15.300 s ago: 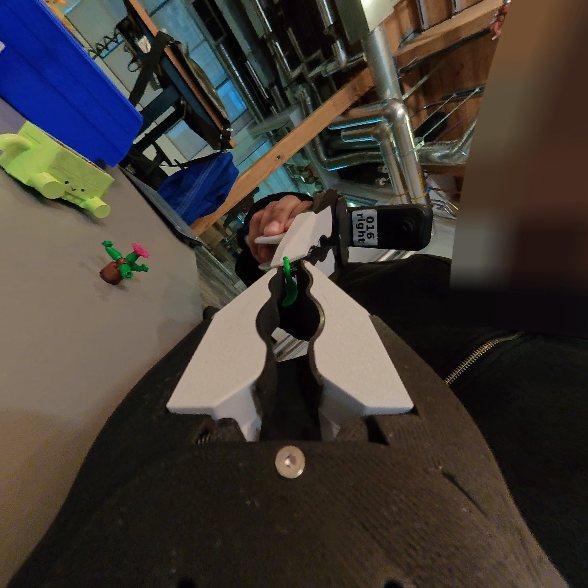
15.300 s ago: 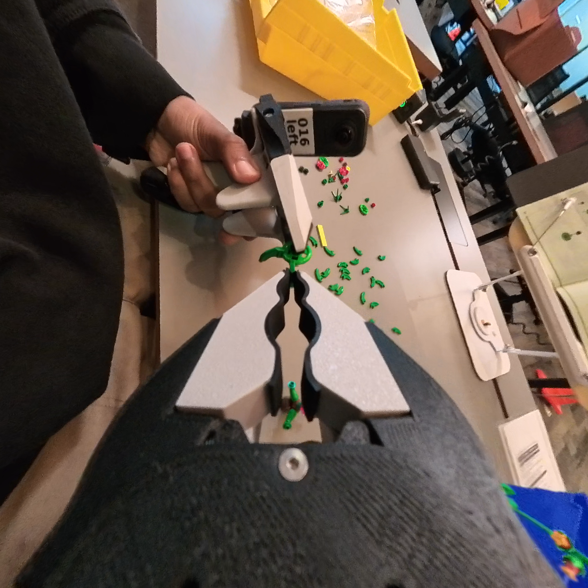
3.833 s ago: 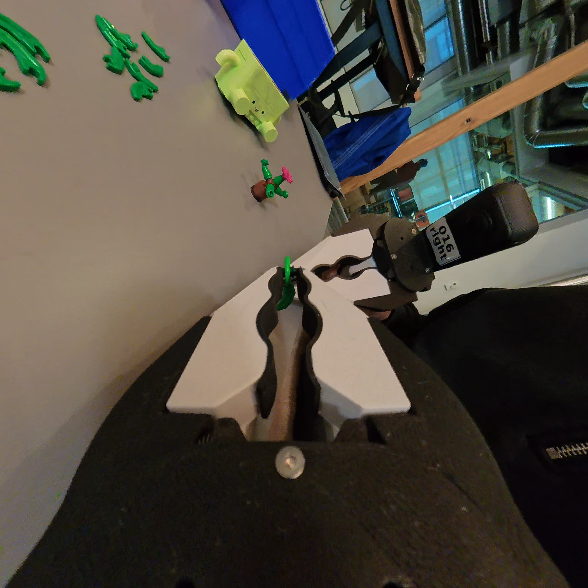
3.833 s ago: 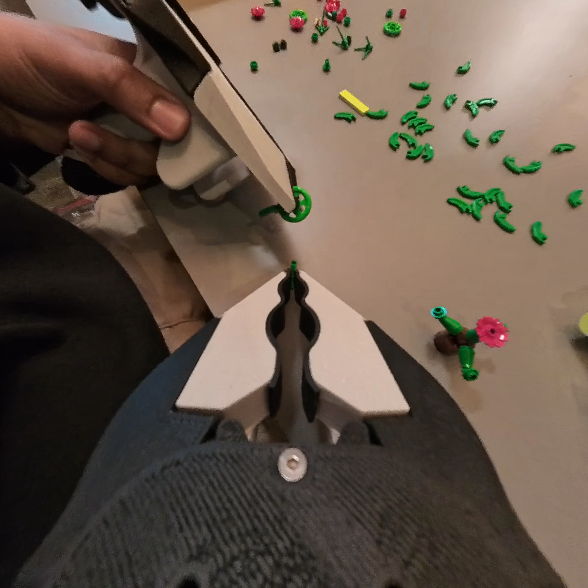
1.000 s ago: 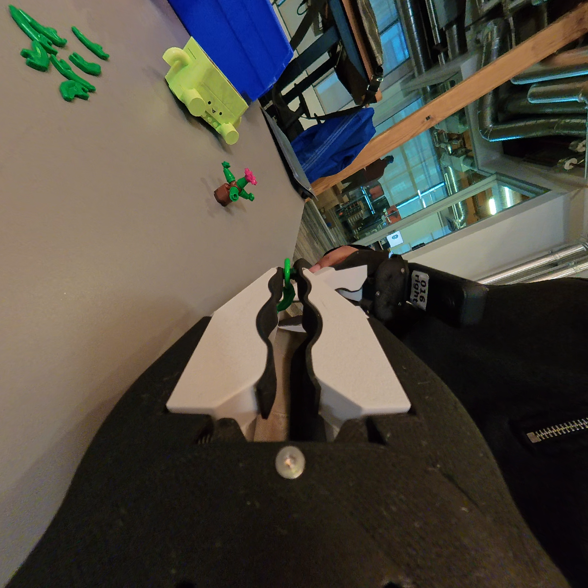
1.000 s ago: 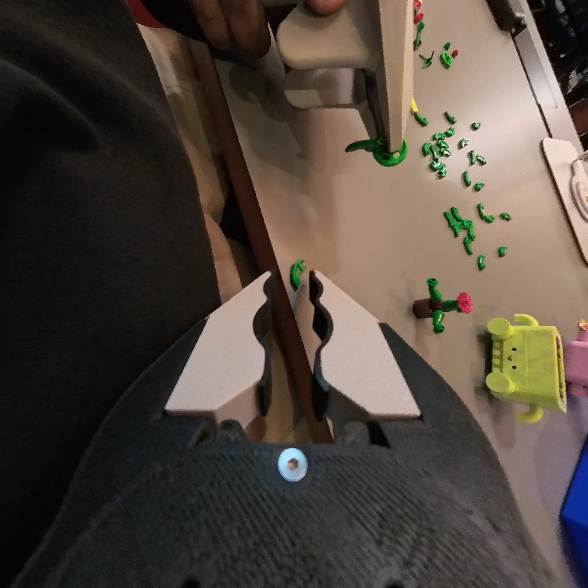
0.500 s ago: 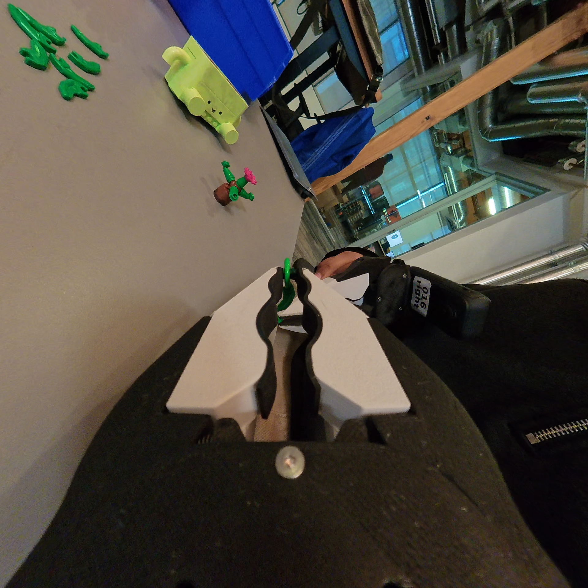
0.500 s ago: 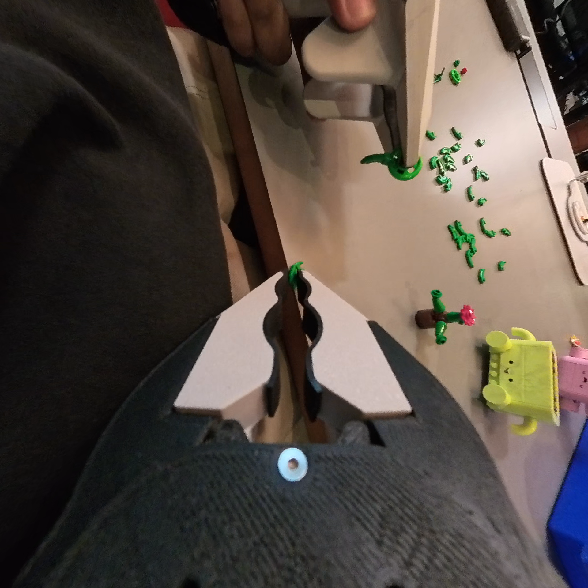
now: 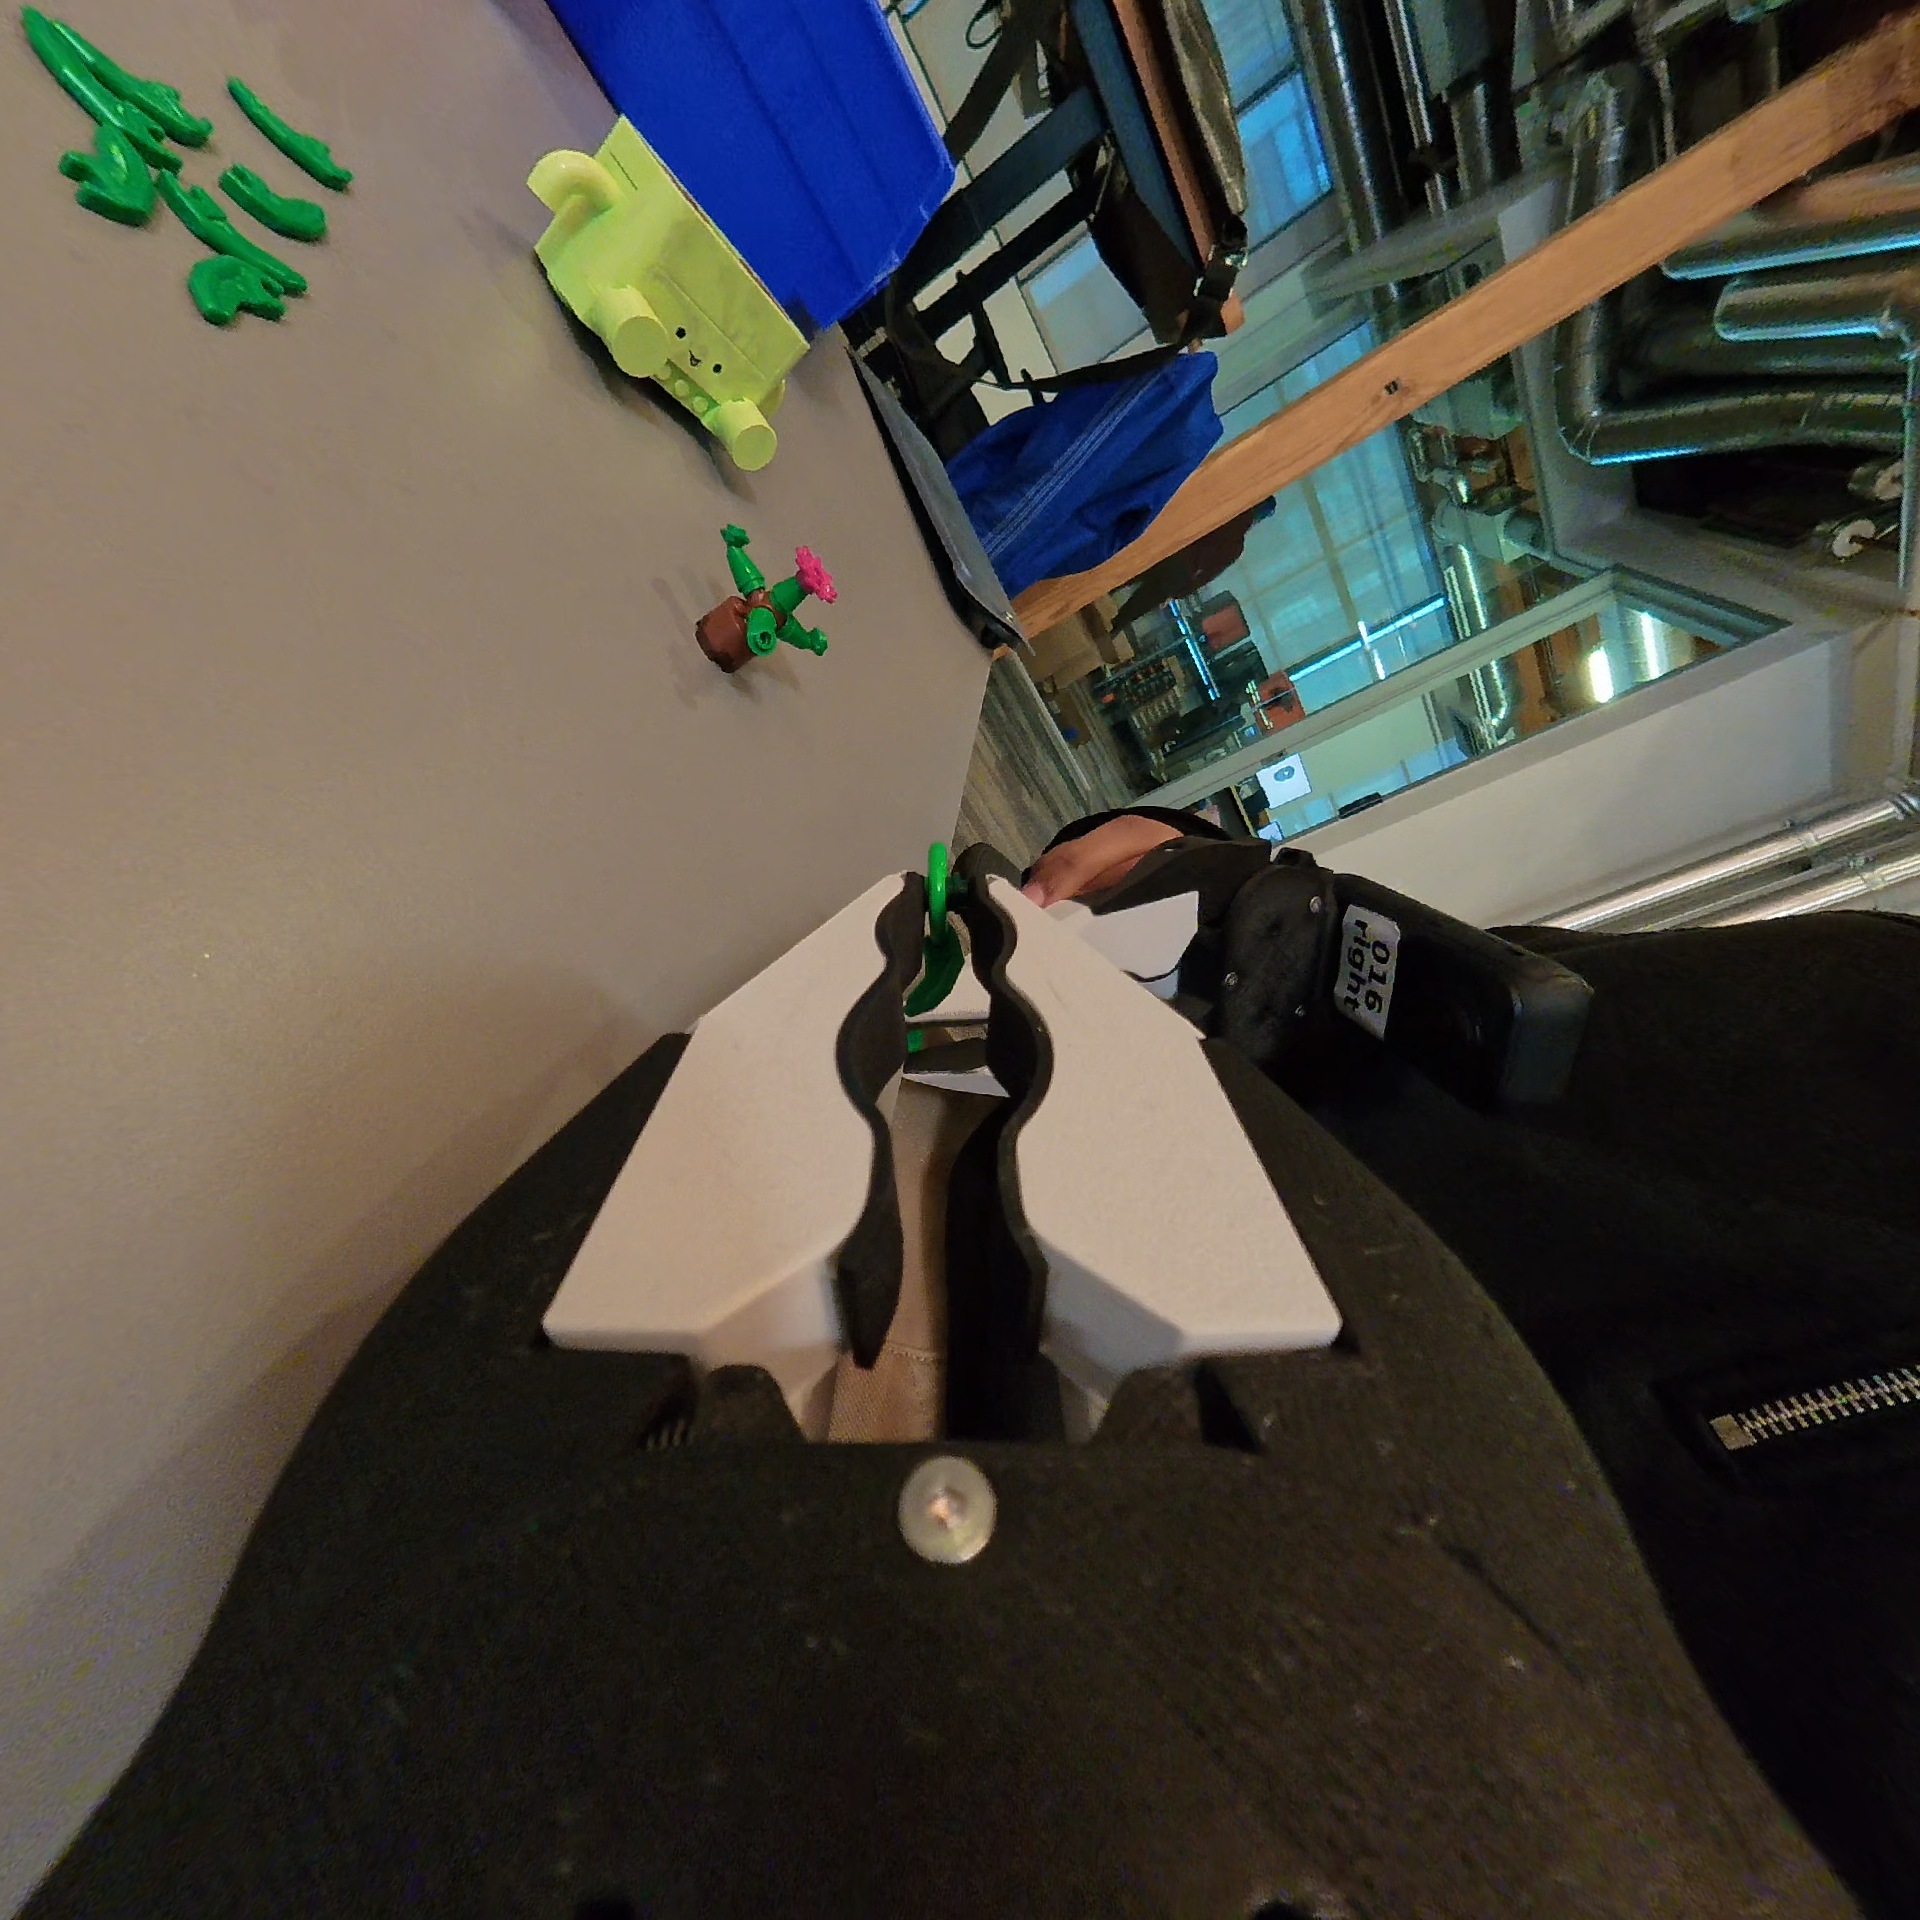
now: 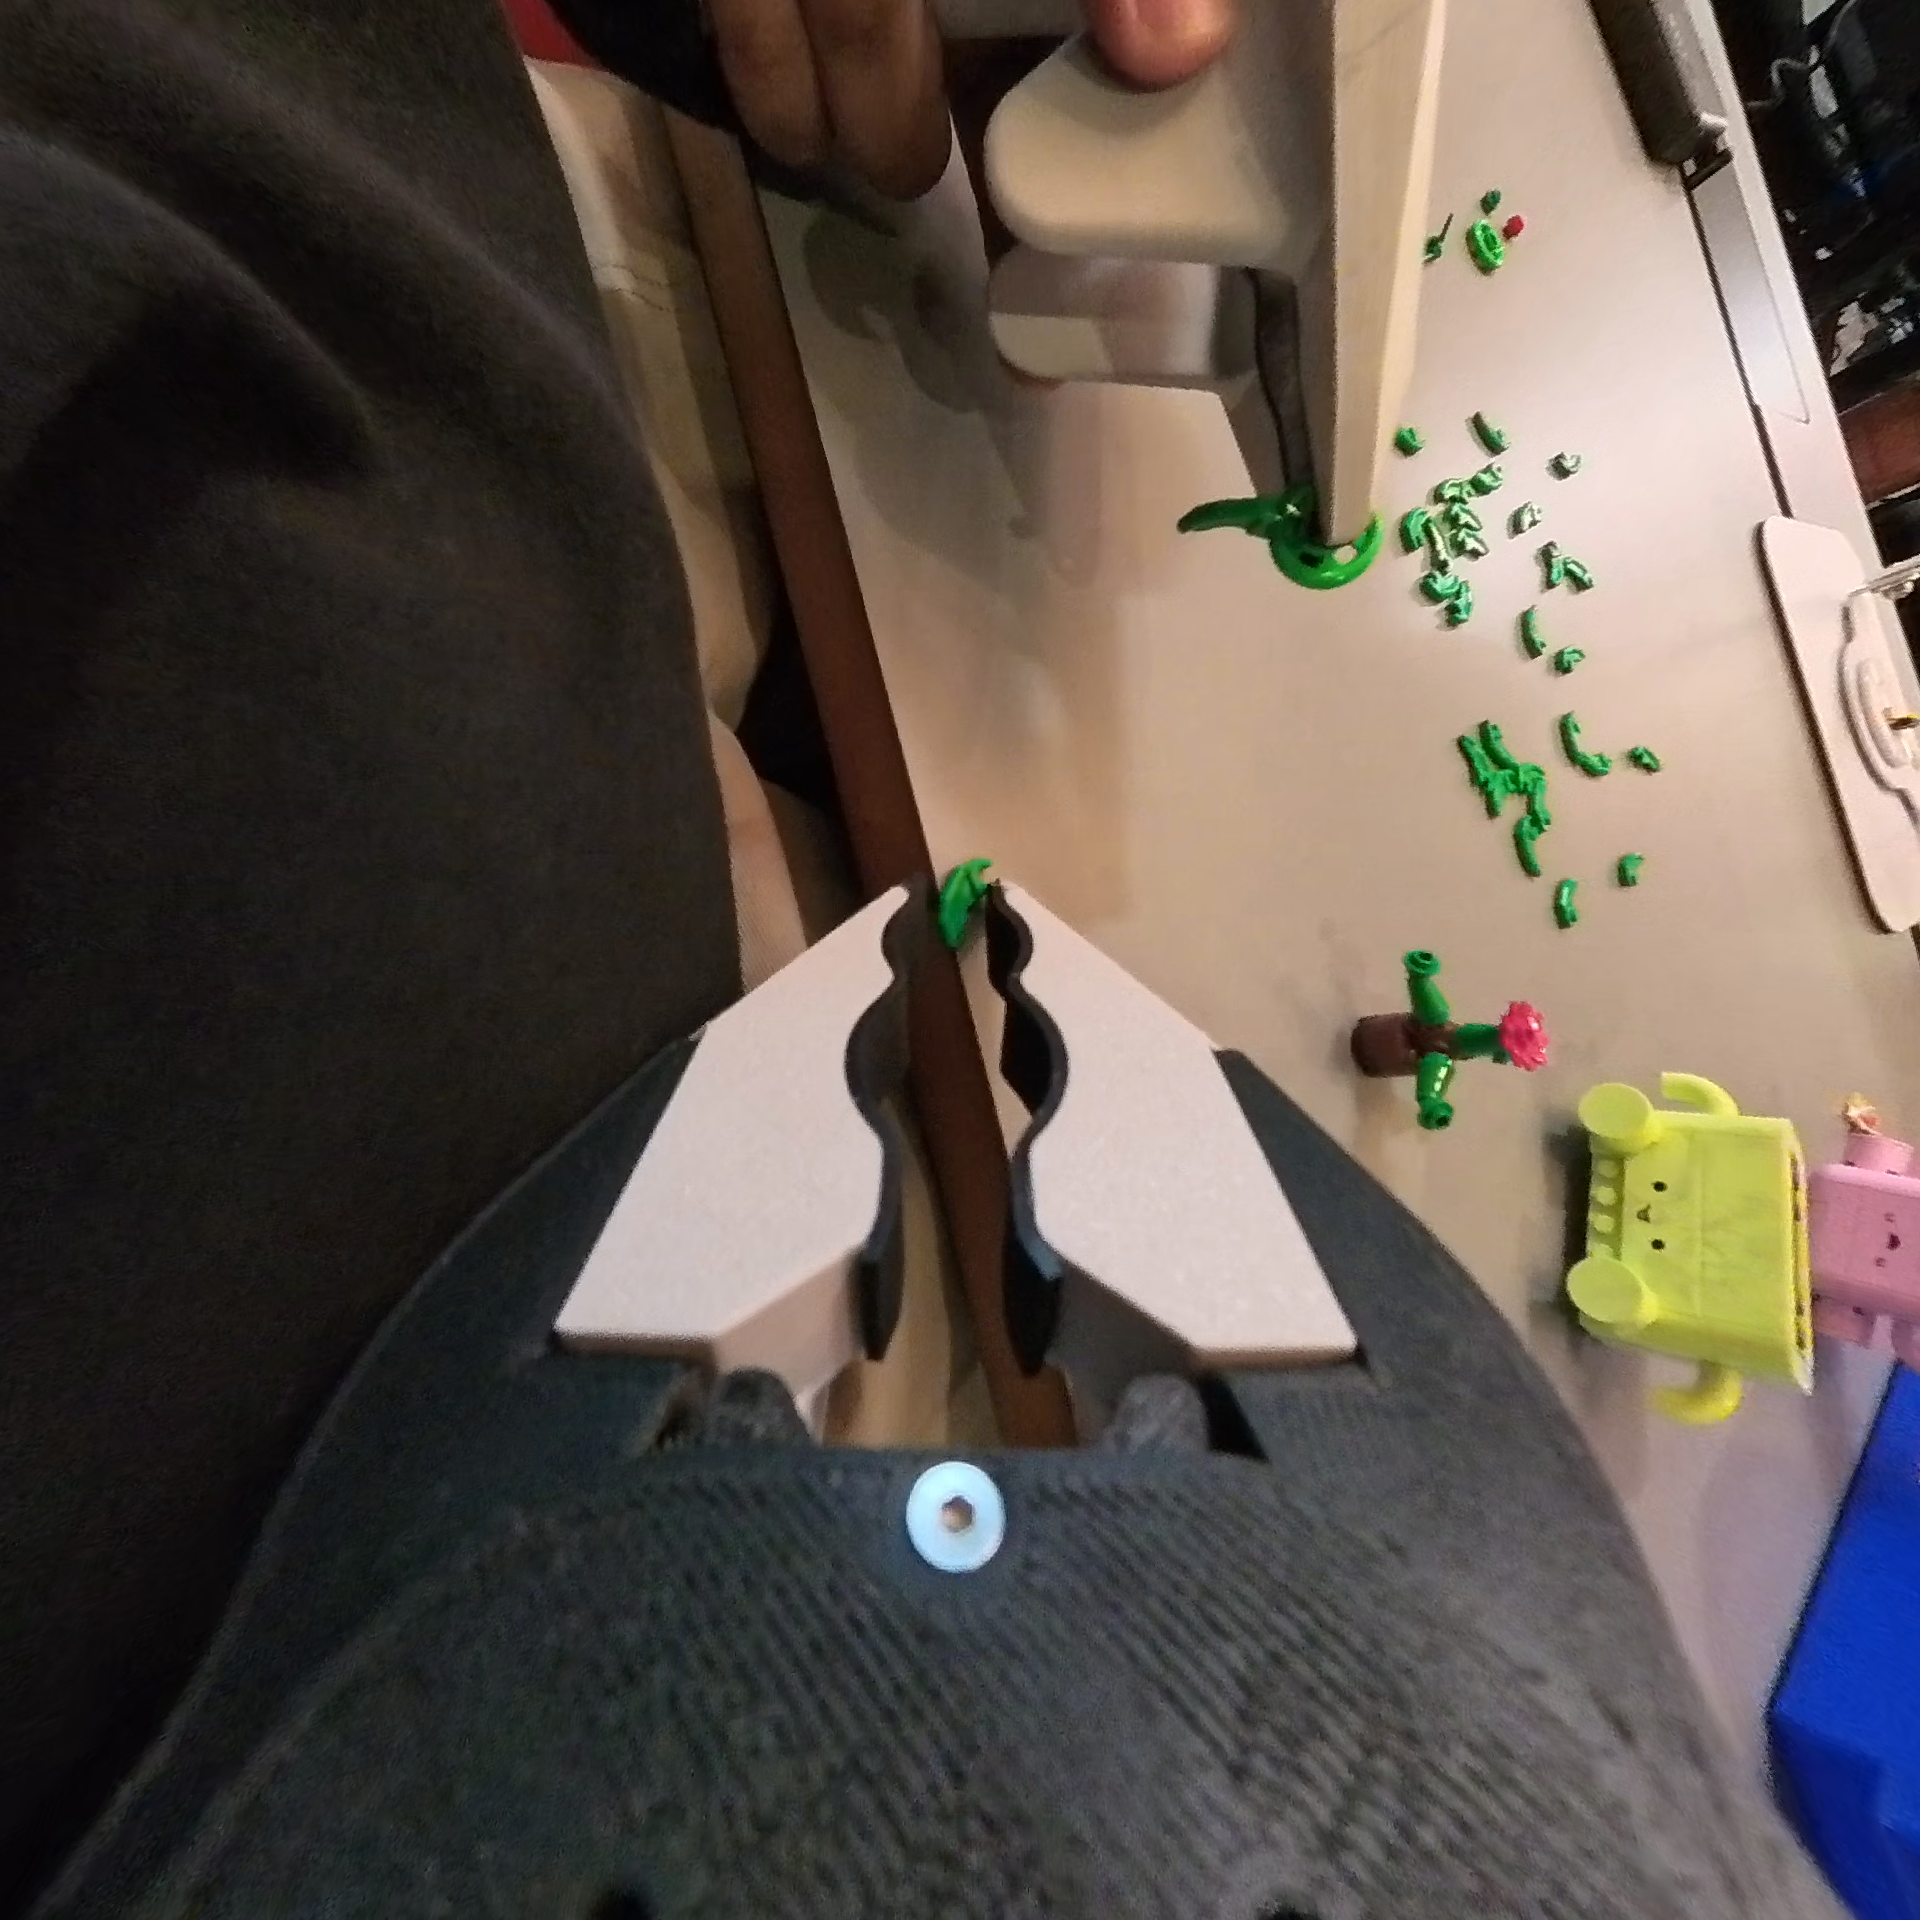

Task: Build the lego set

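Roughly early-to-middle in the build, by my judgement. Held: left gripper (image 9: 948, 896), clenched on a green ring with a leaf attached (image 10: 1317, 540), raised over the bench (image 9: 312, 831) a little in from its near edge. Held: right gripper (image 10: 961, 896), clamped on one small green leaf (image 10: 961, 900) at its very tips, poised right at the near edge of the bench, well apart from the ring. Finished or part-finished: one small plant with brown pot, green stems and a pink flower (image 10: 1439, 1034), lying on its side further in. Beside it: a lime-green block figure (image 10: 963, 1242) and a pink one (image 10: 1870, 1236), close to a blue bin (image 9: 748, 135) at the bench's side. Loose stock: many green leaf pieces (image 10: 1496, 769) scattered mid-bench, plus a few more small bits (image 10: 1491, 239) toward the far end. Outstanding, as I judge it: this leaf not yet joined to the ring, most leaves unused.
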Motion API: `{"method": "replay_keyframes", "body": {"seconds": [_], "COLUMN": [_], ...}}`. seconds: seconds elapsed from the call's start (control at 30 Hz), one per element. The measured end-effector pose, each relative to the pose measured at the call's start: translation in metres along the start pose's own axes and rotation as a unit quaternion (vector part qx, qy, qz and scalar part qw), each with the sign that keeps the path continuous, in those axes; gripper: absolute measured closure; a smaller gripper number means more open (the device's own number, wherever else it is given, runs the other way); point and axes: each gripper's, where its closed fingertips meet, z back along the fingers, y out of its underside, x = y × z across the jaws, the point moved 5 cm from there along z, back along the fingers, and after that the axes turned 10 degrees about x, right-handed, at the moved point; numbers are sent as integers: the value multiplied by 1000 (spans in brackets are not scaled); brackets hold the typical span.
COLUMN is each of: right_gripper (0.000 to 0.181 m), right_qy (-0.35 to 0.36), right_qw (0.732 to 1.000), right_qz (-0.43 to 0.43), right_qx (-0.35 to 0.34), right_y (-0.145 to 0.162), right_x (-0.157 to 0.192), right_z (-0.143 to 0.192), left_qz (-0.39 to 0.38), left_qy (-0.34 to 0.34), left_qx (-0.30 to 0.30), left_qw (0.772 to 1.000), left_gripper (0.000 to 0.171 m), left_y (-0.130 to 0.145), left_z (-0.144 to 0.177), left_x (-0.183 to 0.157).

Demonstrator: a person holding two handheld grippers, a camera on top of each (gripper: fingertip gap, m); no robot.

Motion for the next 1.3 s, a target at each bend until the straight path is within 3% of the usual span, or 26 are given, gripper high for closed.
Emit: {"method": "replay_keyframes", "body": {"seconds": [0.27,0.53,0.73,0.87,1.0,1.3], "right_gripper": [178,180,180,180,180,181], "right_qy": [-5,-25,-92,-135,-141,-98], "right_qw": [1000,995,945,917,920,941], "right_qz": [3,-83,-239,-271,-255,-233], "right_qx": [0,-50,-205,-262,-261,-227], "right_y": [-2,-9,-33,-41,-45,-50], "right_x": [1,-11,-51,-67,-69,-72], "right_z": [2,7,28,31,26,19], "left_qz": [0,4,56,87,111,137], "left_qy": [1,14,133,198,230,223], "left_qx": [0,-4,-35,-47,-53,-71], "left_qw": [1000,1000,989,975,965,962], "left_gripper": [165,165,165,165,165,165], "left_y": [0,-1,-5,-7,-8,-10], "left_z": [0,1,6,8,7,6], "left_x": [0,-2,-12,-17,-18,-14]}}
